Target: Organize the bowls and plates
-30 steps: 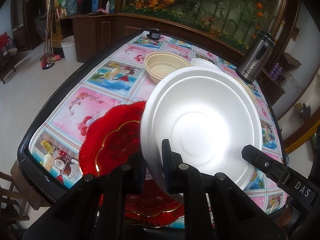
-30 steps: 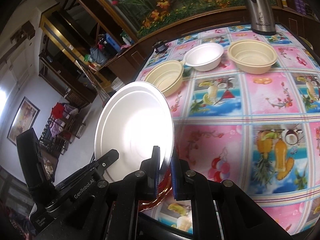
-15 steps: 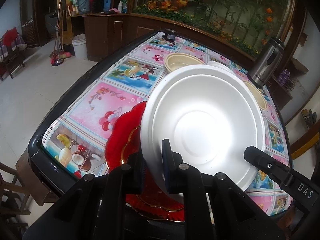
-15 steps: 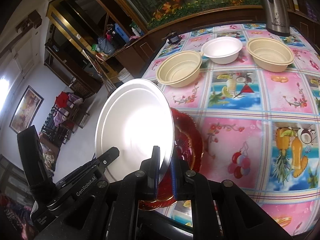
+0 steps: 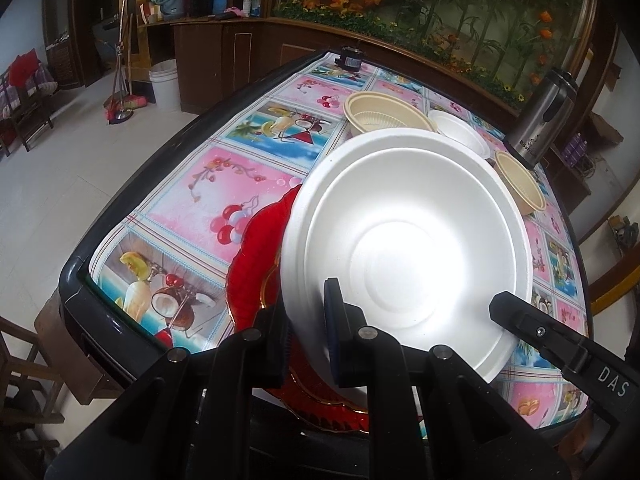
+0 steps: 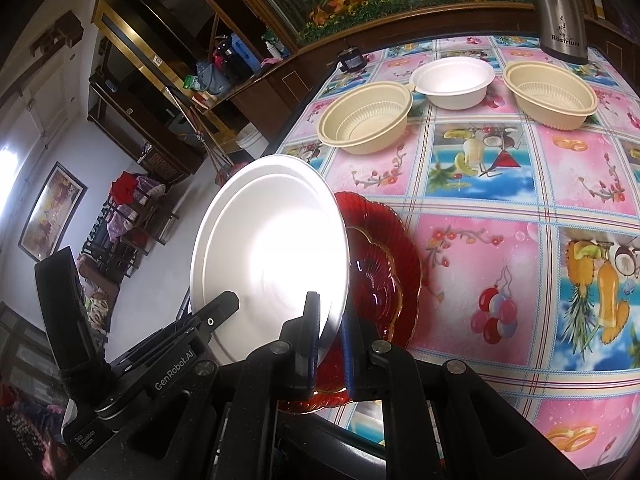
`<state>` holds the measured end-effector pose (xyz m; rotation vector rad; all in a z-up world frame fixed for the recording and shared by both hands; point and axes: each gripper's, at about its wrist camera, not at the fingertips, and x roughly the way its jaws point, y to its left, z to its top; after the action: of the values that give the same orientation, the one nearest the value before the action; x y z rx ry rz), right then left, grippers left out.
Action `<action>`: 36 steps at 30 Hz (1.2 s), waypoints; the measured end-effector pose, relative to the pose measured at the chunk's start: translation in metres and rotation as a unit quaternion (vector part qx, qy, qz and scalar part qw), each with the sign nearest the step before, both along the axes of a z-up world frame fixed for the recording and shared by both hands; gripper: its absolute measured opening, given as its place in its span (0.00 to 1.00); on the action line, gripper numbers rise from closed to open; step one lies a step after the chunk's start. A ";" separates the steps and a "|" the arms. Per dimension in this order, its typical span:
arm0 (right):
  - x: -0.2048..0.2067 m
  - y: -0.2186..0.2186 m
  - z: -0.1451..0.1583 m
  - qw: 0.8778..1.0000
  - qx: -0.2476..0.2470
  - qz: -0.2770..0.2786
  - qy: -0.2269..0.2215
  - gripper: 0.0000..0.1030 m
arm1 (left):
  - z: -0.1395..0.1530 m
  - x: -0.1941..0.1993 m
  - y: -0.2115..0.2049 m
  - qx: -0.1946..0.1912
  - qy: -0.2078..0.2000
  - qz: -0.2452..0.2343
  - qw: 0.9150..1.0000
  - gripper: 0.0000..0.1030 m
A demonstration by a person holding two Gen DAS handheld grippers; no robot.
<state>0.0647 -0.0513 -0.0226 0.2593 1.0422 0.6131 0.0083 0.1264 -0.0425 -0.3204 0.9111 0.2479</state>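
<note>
A white foam plate (image 5: 408, 248) is held tilted above a red glass plate (image 5: 252, 264) that lies on the table's near corner. My left gripper (image 5: 308, 320) is shut on the white plate's near rim. My right gripper (image 6: 330, 332) is shut on the same white plate (image 6: 272, 256) at its opposite rim, and it shows in the left wrist view at the lower right. The red plate (image 6: 384, 276) lies partly hidden under the white plate. Two beige bowls (image 6: 366, 118) (image 6: 550, 94) and a white bowl (image 6: 454, 80) stand at the far end.
The table (image 6: 500, 240) has a colourful fruit-print cloth and a dark rim (image 5: 132, 184). A steel flask (image 5: 540, 120) stands at the far right. A small dark object (image 5: 350, 60) sits at the far edge. Floor and a wooden chair lie to the left.
Both grippers have carried the white plate back toward the table's near corner, so more of the red plate shows beneath and the bowls look farther off.
</note>
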 end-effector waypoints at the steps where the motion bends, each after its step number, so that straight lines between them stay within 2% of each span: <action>1: 0.000 0.001 -0.001 1.000 -0.001 0.000 0.001 0.09 | -0.001 0.000 0.001 -0.001 0.002 0.000 1.000 0.12; 36: 0.013 0.004 -0.040 0.999 -0.008 0.001 0.053 0.09 | -0.030 0.008 0.001 0.001 0.050 -0.004 0.999 0.13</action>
<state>0.0776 -0.0474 -0.0624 0.2790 1.1485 0.5987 0.0163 0.1278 -0.0726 -0.3034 1.0105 0.2589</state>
